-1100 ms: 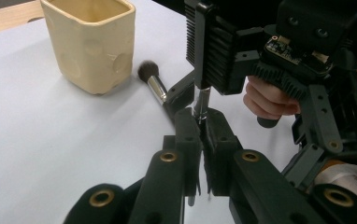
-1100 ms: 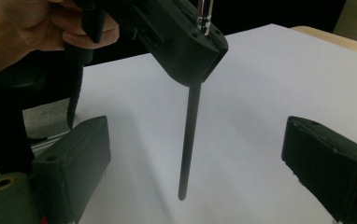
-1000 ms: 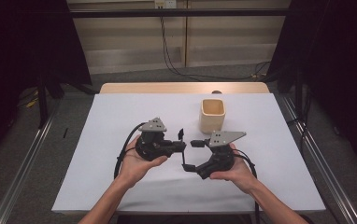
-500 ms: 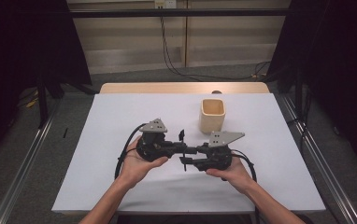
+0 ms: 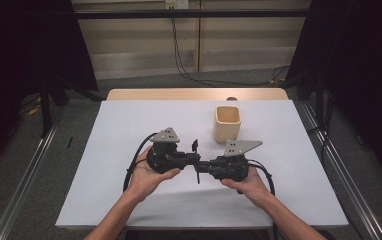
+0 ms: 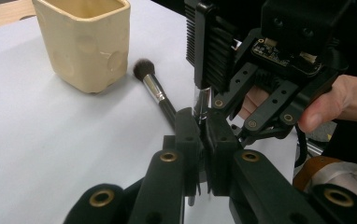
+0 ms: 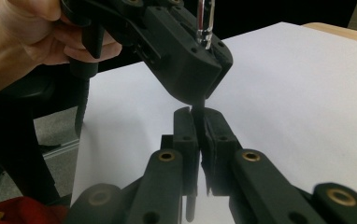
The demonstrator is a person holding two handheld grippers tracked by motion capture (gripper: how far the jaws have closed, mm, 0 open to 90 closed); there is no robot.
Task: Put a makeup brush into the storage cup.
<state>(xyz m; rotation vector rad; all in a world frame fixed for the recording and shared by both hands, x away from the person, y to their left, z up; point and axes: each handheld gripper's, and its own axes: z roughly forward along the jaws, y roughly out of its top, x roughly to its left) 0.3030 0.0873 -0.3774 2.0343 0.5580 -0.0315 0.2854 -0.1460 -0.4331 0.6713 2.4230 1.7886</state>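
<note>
A cream cup (image 5: pixel 227 123) with a square mouth was seen upright on the white table (image 5: pixel 104 150), right of centre in the upper half of the high view; its inside looked bare as far as could be seen from above. In the left gripper view the same cup (image 6: pixel 85 44) was placed at the upper left, and a makeup brush (image 6: pixel 155 91) was seen just to its right, the dark bristles close beside the cup's wall; whether they touched could not be told.

The brush (image 5: pixel 196 161) was found at the middle of the high view, held between the two tools as a thin dark stick running up and down the frame. The left gripper (image 5: pixel 191 159) was pointed to the right of the frame and the right gripper (image 5: pixel 202 167) to the left, so that their tips met at the brush; each was cradled from below in a hand, the left hand (image 5: pixel 146 175) and the right hand (image 5: pixel 246 182), with forearms entering from the bottom edge.

The left gripper's jaws were clenched on the brush's handle, as was shown in its own view (image 6: pixel 200 140); the right gripper's jaws had just been closing and were now pressed on the same handle (image 7: pixel 199 112), as was seen in the right gripper view (image 7: pixel 196 140), directly under the other tool's tips.
</note>
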